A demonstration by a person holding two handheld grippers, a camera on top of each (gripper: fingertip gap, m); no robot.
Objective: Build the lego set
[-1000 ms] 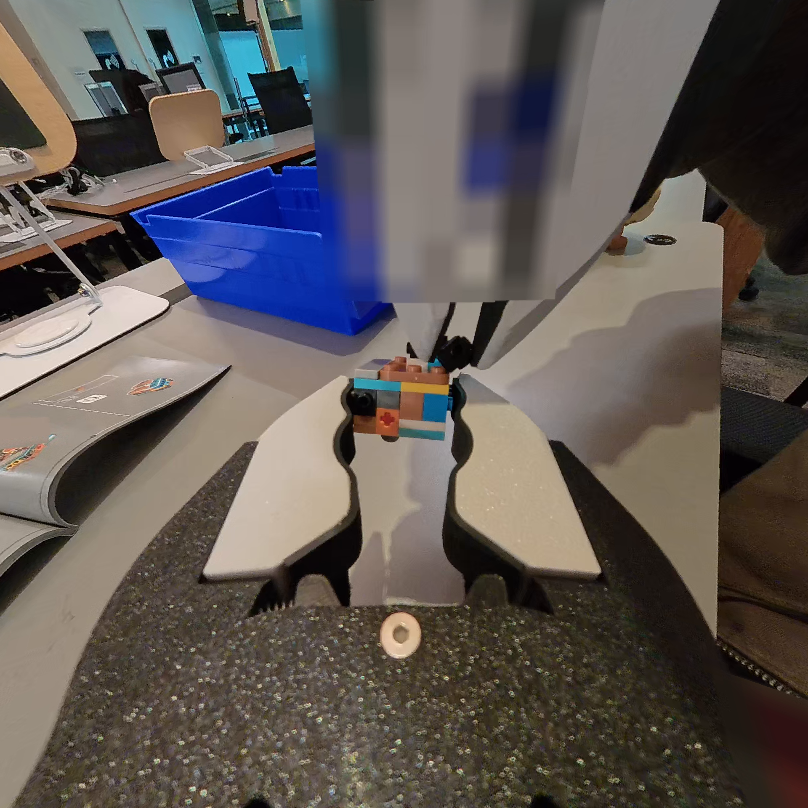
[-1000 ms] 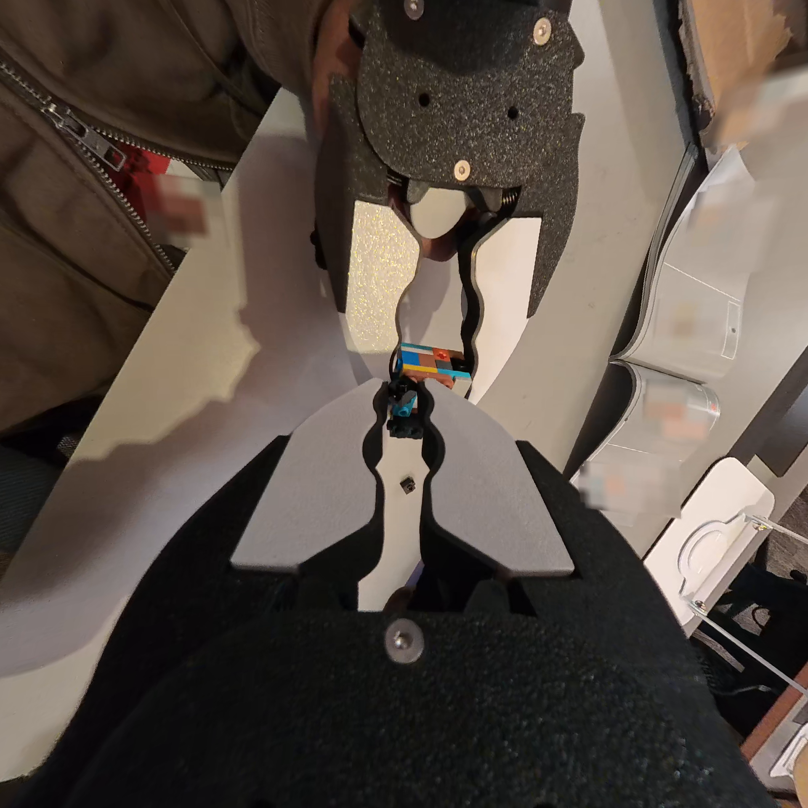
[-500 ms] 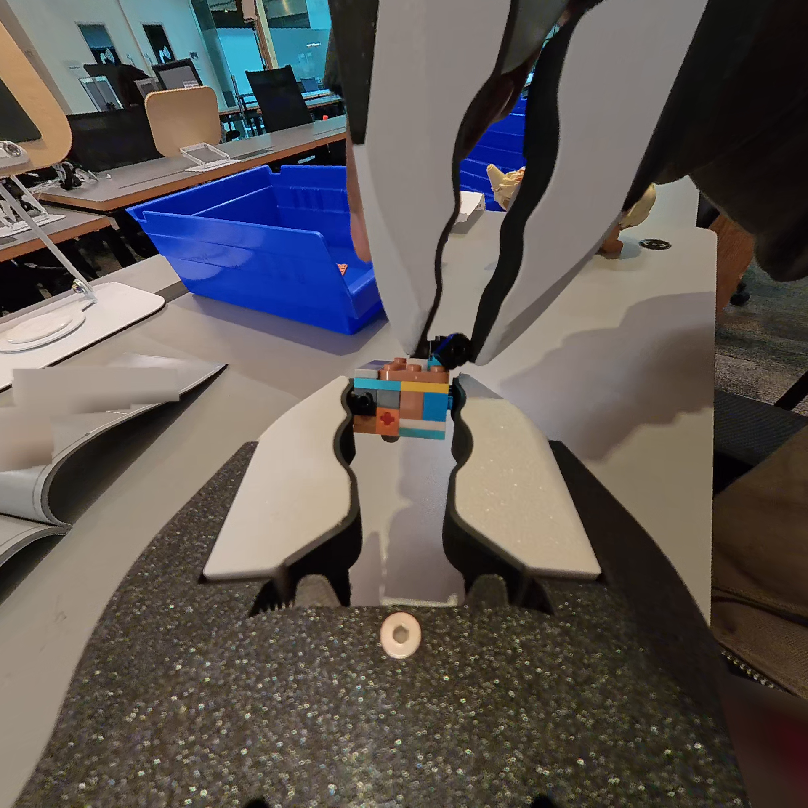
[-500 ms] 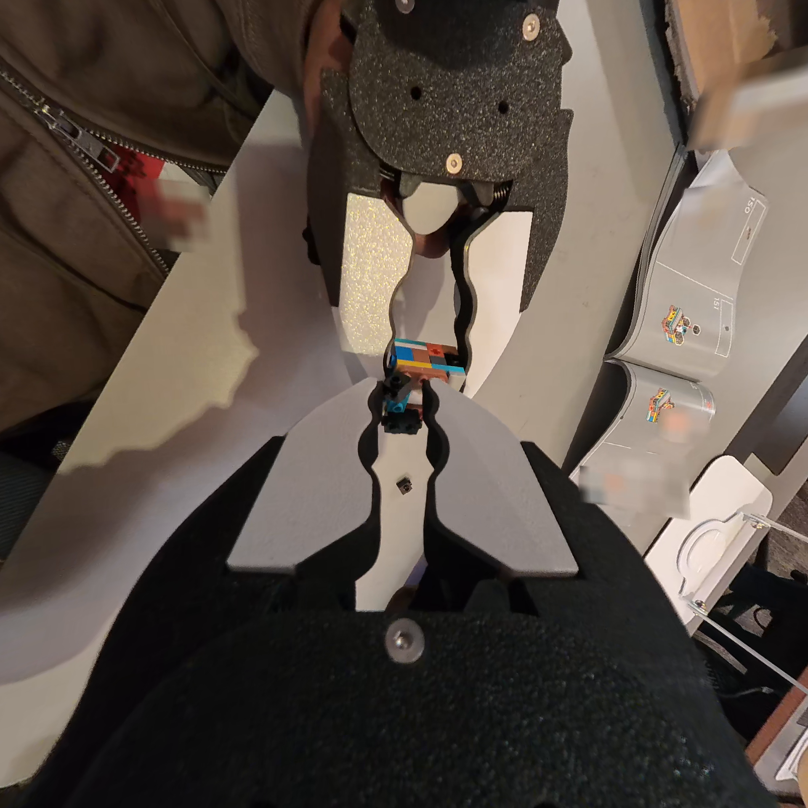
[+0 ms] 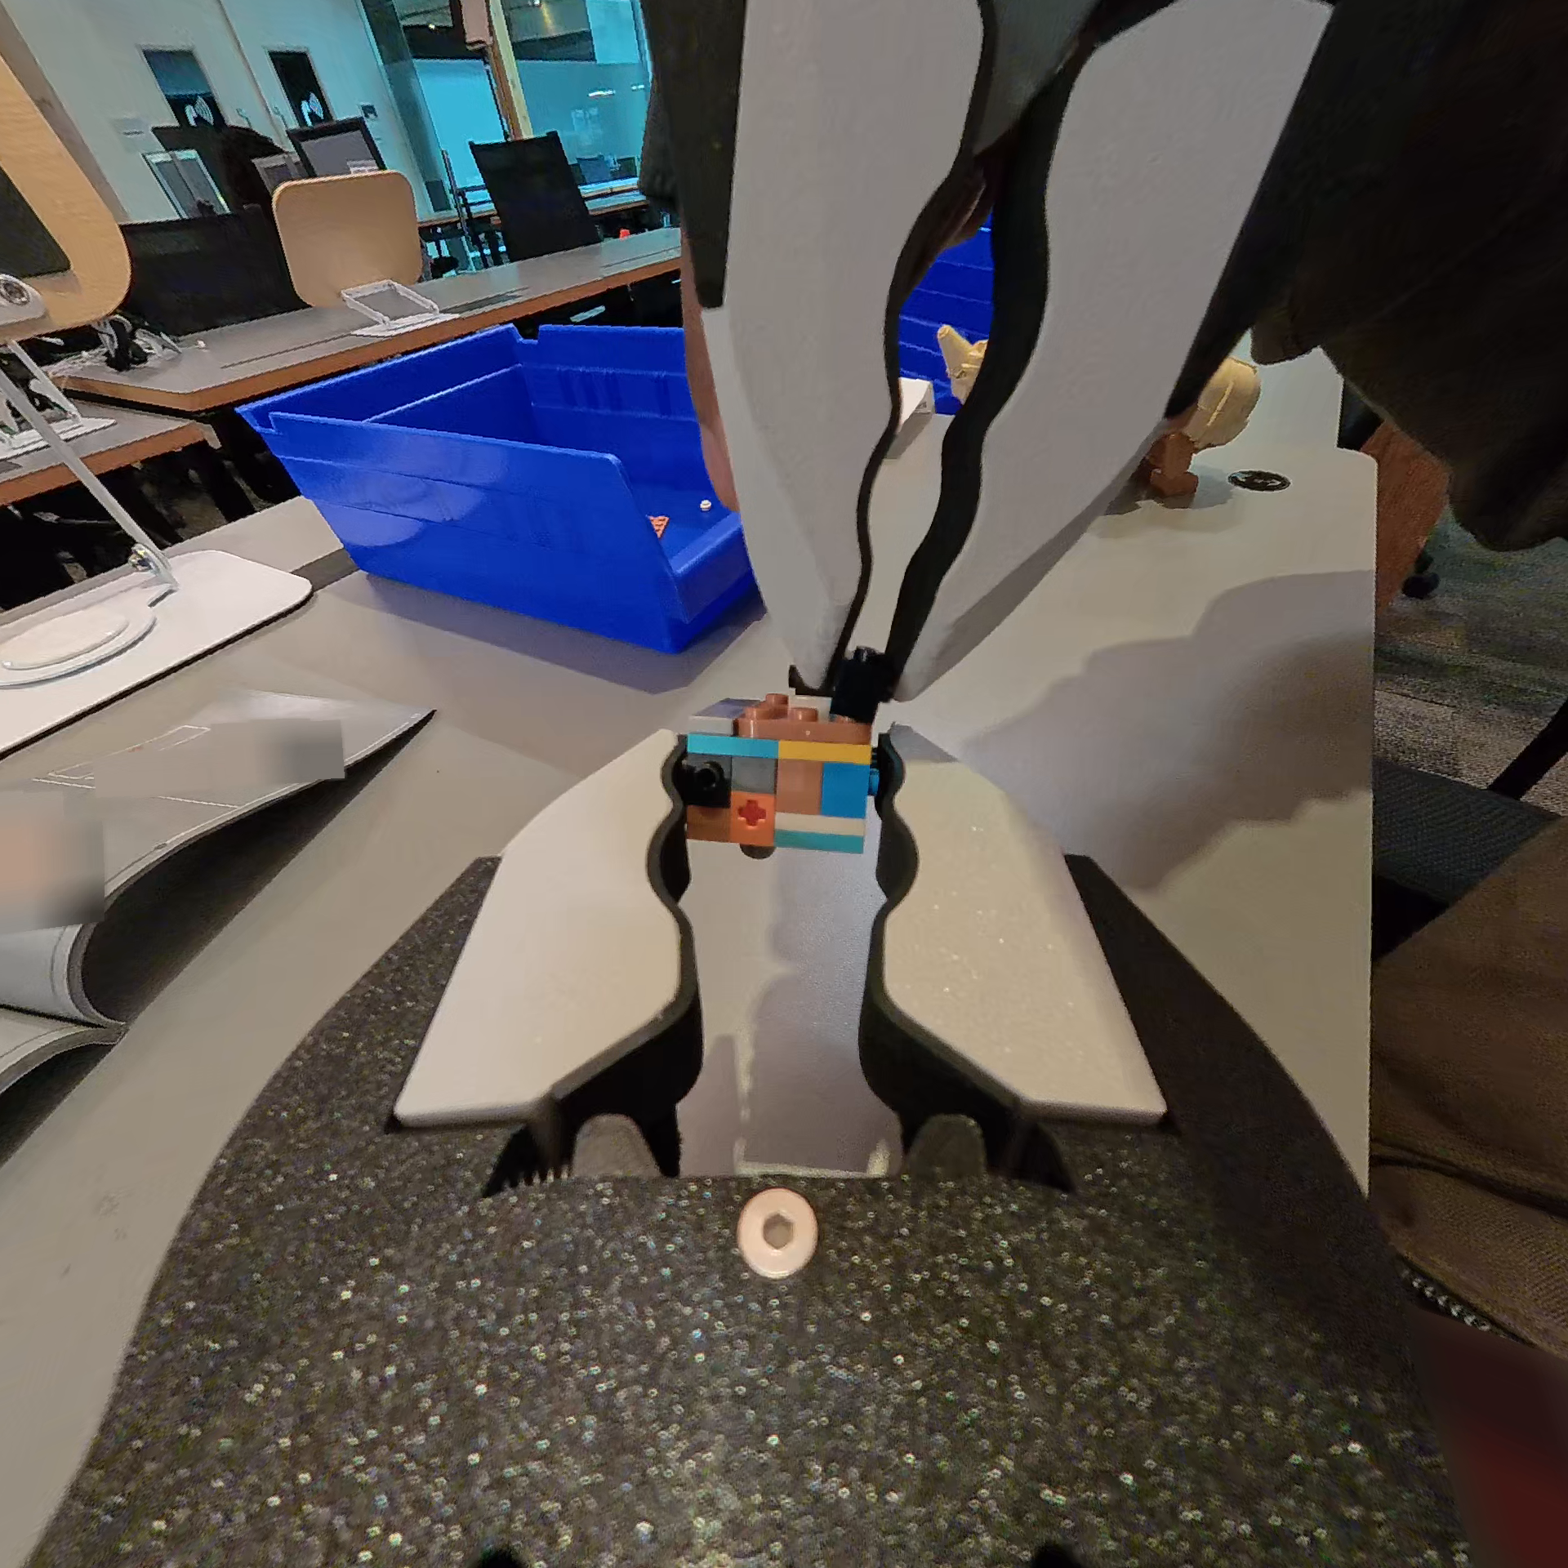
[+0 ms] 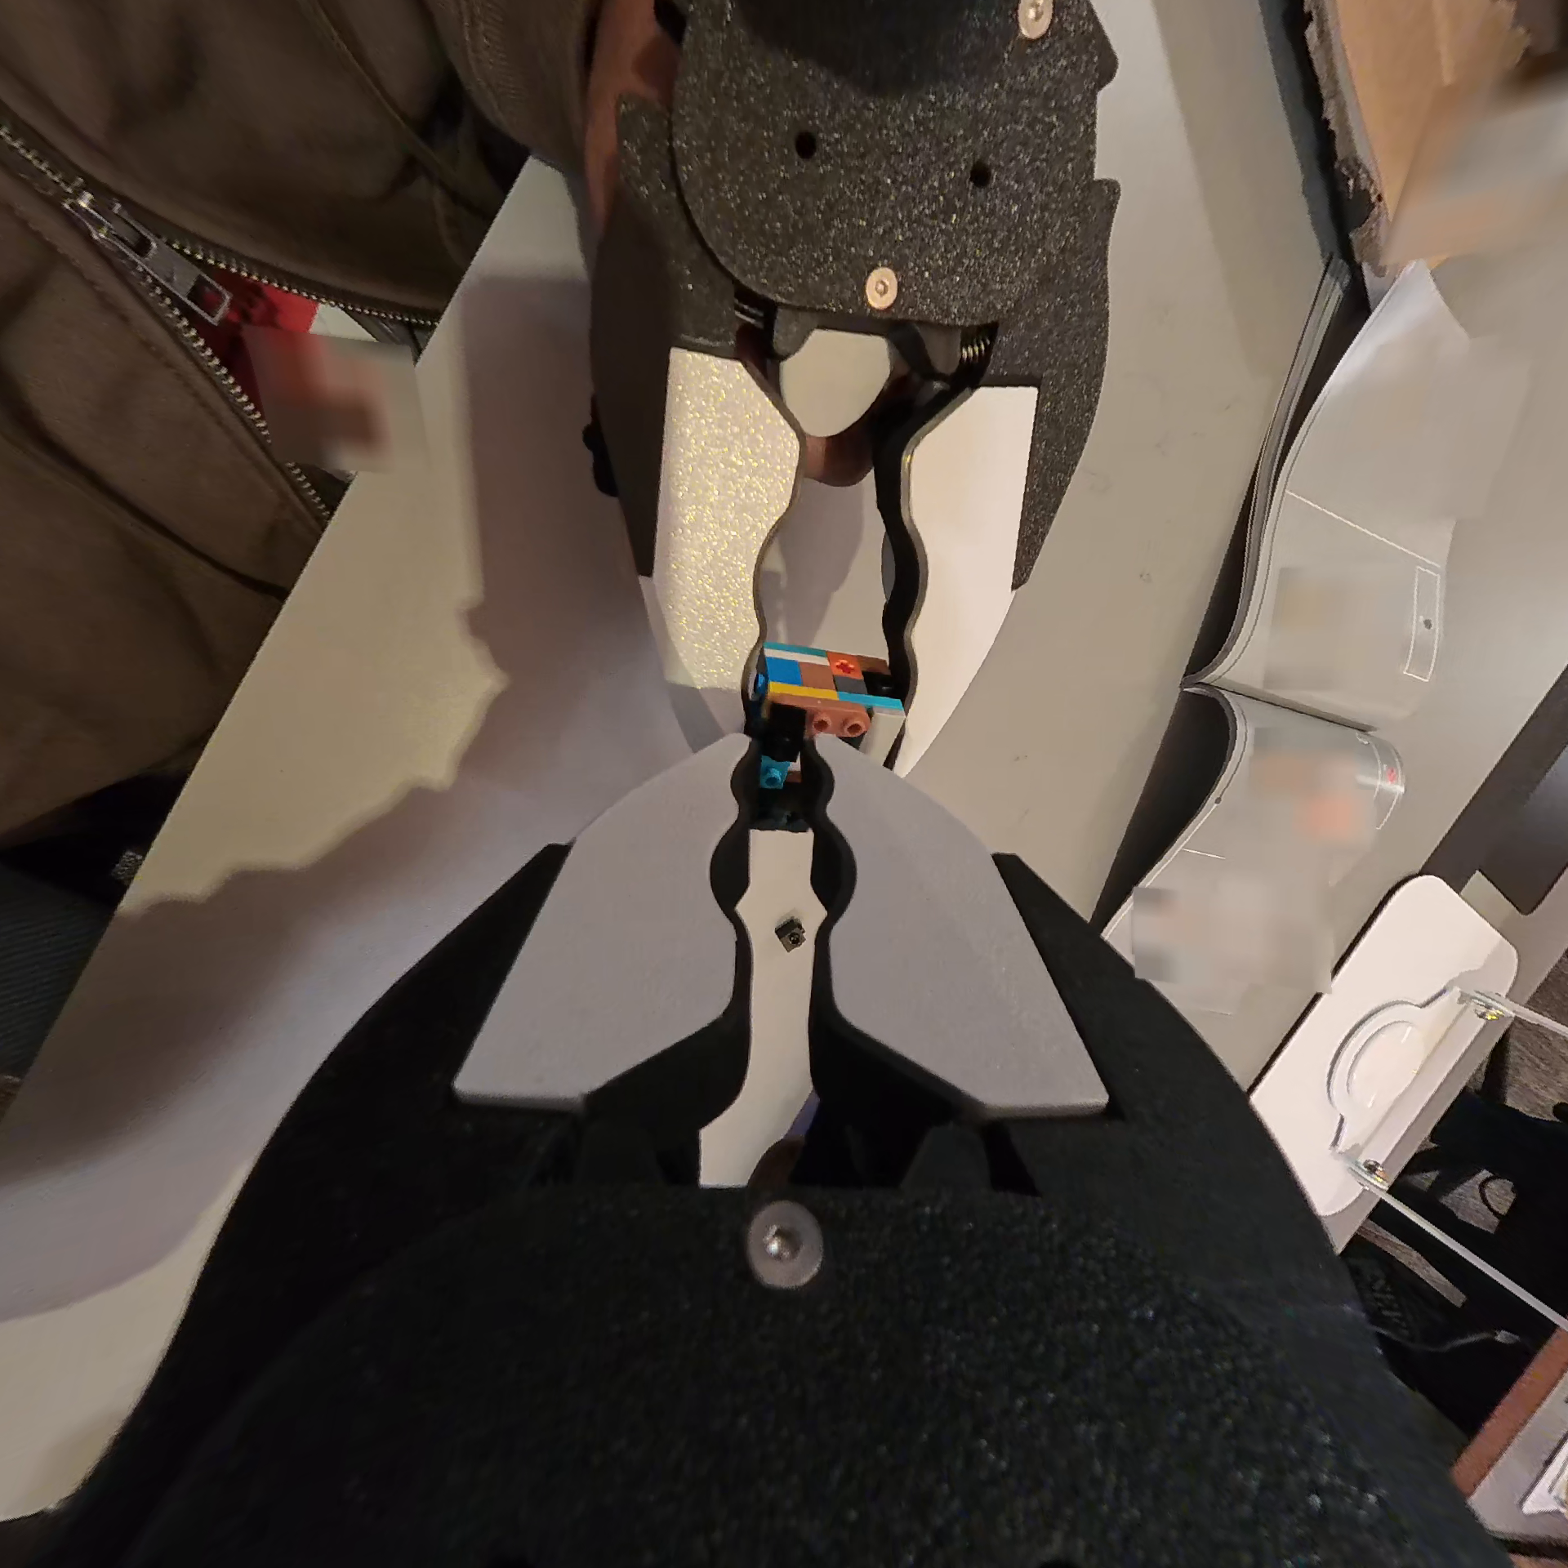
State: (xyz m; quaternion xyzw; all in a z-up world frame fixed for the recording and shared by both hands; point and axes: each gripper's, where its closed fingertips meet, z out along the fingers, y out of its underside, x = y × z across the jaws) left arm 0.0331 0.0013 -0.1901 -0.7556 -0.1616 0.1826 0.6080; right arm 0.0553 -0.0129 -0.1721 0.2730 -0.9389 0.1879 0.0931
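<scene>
the left gripper (image 5: 779, 785) is clamping the brick block (image 5: 776, 787) above the desk (image 5: 1188, 764) while the right gripper (image 6: 782, 768), closed on a small black piece (image 6: 776, 768), is needing a straight, square press onto the block's top corner.

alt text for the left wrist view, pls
The left gripper clamps a multicoloured lego block above the grey table, while the right gripper presses a small black piece onto its top. A blue bin sits behind.
</scene>
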